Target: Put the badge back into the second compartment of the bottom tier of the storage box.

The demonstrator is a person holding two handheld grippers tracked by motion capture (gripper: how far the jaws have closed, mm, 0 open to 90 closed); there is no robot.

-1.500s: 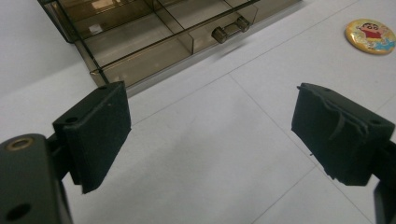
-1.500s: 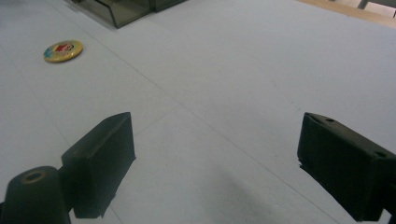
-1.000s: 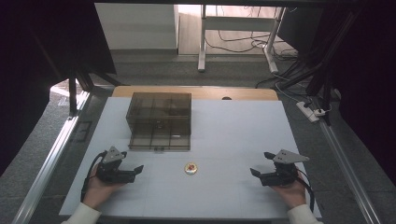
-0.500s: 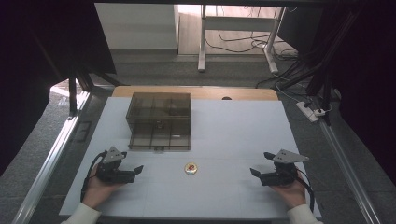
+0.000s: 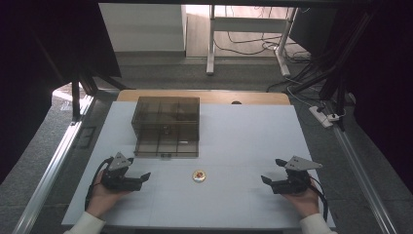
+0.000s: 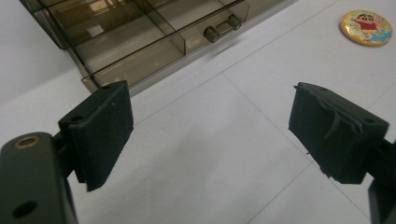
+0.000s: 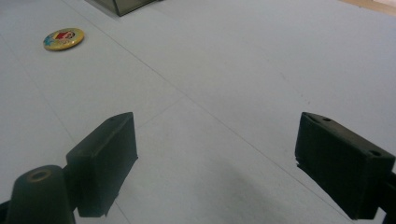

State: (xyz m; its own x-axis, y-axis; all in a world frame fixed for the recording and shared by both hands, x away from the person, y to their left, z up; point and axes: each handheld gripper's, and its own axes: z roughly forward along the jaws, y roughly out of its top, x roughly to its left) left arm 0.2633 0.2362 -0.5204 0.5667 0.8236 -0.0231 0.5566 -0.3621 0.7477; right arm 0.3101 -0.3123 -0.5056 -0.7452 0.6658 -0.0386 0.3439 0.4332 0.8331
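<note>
While both jaws gape empty, a round badge (image 5: 198, 176) lies mid-frame on the table (image 5: 243, 141), between left gripper (image 5: 141, 178) and right gripper (image 5: 272, 171); its picture blurs from above.

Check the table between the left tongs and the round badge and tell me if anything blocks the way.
Nothing visible does. The left tongs sit open on the white table, and only bare surface lies between them and the badge. The smoky plastic drawer box stands farther back, off that line.
</note>
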